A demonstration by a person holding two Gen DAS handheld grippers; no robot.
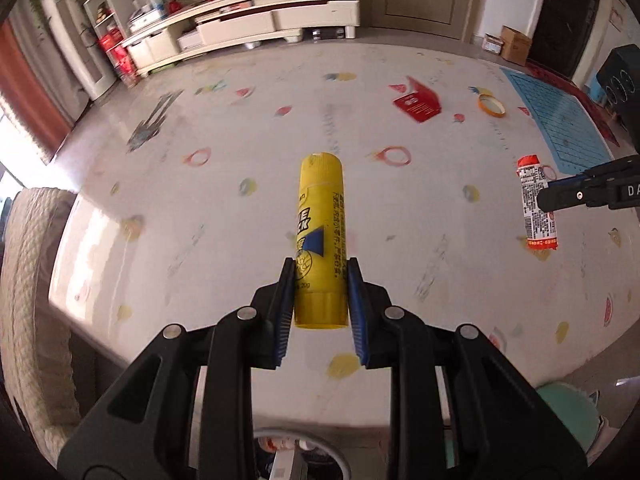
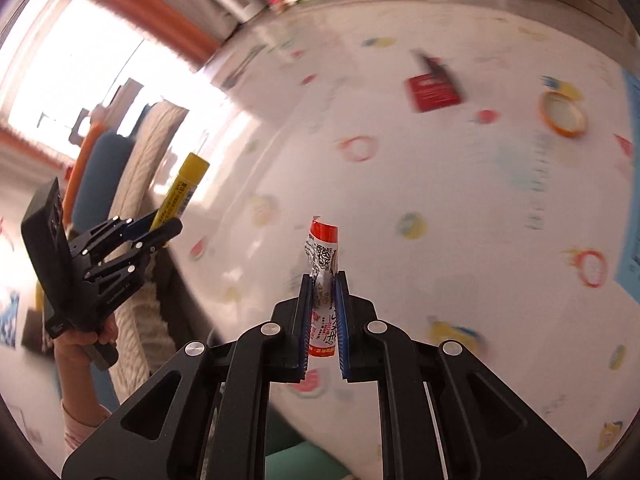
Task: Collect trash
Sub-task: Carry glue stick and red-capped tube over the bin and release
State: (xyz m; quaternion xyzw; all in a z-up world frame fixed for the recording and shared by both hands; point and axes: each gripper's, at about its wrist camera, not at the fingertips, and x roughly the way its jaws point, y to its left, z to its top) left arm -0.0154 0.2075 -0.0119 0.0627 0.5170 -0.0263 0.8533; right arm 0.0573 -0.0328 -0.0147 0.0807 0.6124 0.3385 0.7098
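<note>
The yellow glue stick sits clamped by its lower body between the blue pads of the left tongs, lifted off the worktop and pointing toward twelve o'clock in the left wrist view. In the right wrist view the same stick shows at about nine o'clock, raised beyond the worktop's edge. The red-and-white wrapper is pinched flat in the right tongs, which are closed on it, its crumpled top sticking out toward twelve o'clock; from the left it appears at three o'clock.

Left lying on the patterned worktop are a red packet at about one o'clock and an orange-rimmed lid just beside it toward two o'clock.

By my reading, the step in hand is carrying: both pieces are picked up and neither is yet dropped. At six o'clock below the left tongs a round rim shows, possibly a bin, though too little is visible to be sure. The next move calls for bringing each piece over the bin opening before parting the tongs, then returning for the packet and lid.
</note>
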